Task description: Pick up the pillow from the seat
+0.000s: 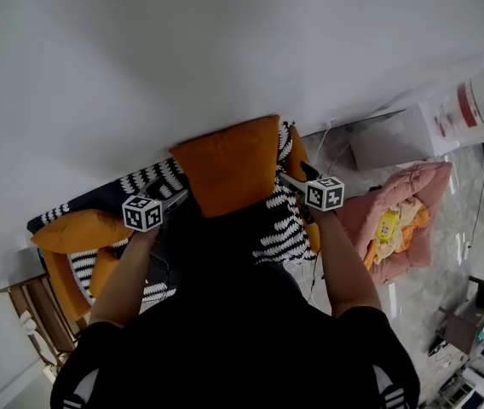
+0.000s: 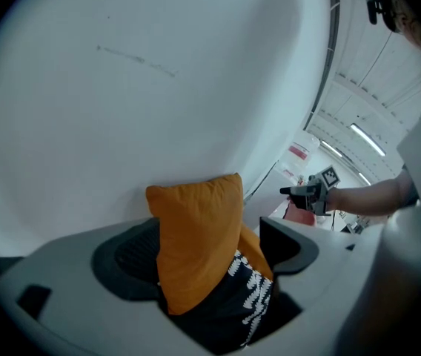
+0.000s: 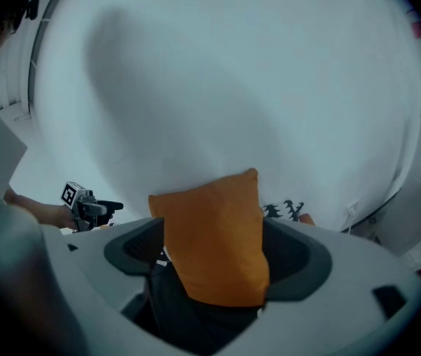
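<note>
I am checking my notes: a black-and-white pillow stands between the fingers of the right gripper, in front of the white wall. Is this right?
No. The pillow between the fingers of the right gripper is plain orange, as the right gripper view shows. It does stand in front of the white wall.

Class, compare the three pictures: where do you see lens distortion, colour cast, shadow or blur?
Head view: even light, the base of the wall bows. Left gripper view: fisheye bend, black corners, orange pillow sharp. Right gripper view: bluish cast, soft shadow on the wall, dark rim.
</note>
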